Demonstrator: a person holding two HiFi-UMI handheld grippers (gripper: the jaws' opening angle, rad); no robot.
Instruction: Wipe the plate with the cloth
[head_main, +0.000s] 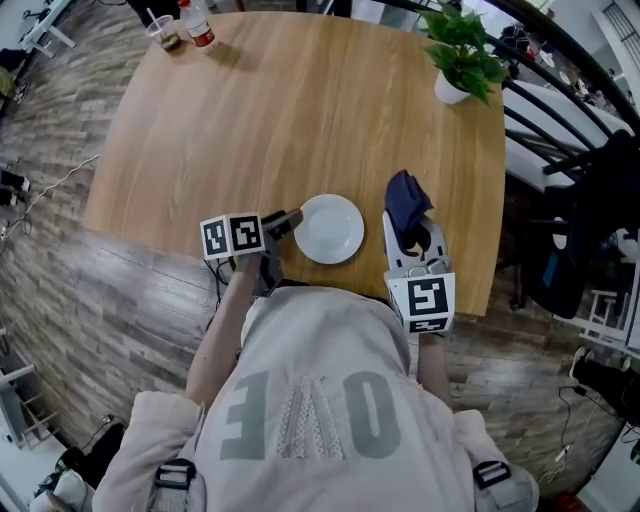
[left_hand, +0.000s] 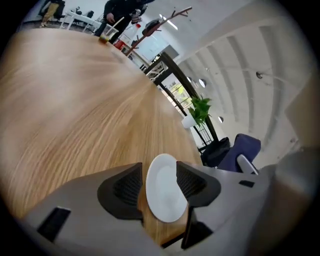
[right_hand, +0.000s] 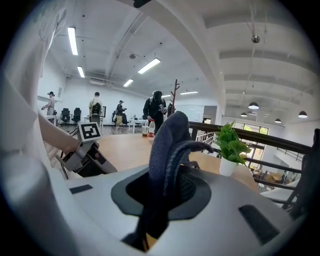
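The right hand-held gripper (head_main: 410, 228) pinches the dark cloth (head_main: 403, 195) just right of the white plate (head_main: 329, 229) on the bench (head_main: 300, 110), while the left hand-held gripper (head_main: 285, 222) stands wide at its rim, which fits either steadying it or letting go.

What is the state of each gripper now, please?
Left gripper: open, holding nothing; the white plate shows between its jaws.
Right gripper: closed, holding the dark blue cloth.
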